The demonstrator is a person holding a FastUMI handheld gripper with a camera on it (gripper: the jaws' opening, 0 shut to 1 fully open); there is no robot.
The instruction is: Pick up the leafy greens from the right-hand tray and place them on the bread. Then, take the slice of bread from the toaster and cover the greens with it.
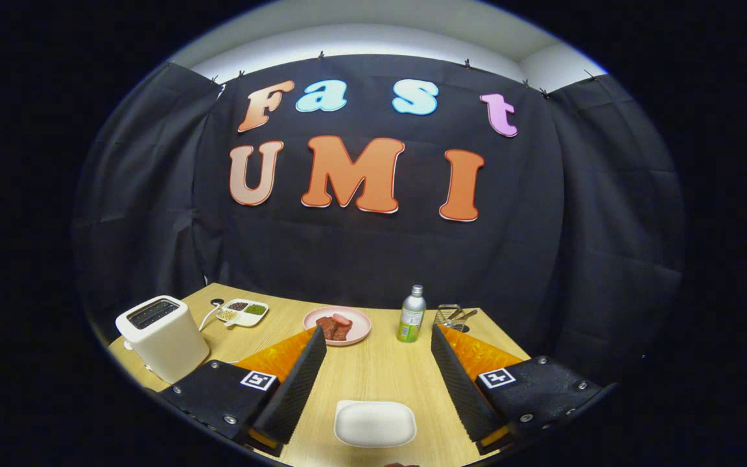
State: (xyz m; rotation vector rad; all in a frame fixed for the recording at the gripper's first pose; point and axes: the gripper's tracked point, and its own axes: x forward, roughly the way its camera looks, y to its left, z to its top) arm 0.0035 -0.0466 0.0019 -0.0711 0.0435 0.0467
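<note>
The gripper (373, 353) stands wide open above the wooden table (373, 376) with nothing held, its two fingers (296, 383) spread well apart and angled toward twelve o'clock. Between them, close in at six o'clock, lies a white rectangular tray (375, 423) that looks bare. Just beyond the fingertips at twelve o'clock sits a pink plate (338, 325) carrying reddish-brown slices, too small to tell what they are. At one o'clock from the plate stands a green bottle (411, 314) with a silver cap, and further round at two o'clock a wire utensil (452, 316) rests near the table's far edge. At ten o'clock stands the white toaster (163, 337), with a small divided dish (242, 312) of dark and green fillings just behind it. I cannot make out the leafy greens or the bread.
</note>
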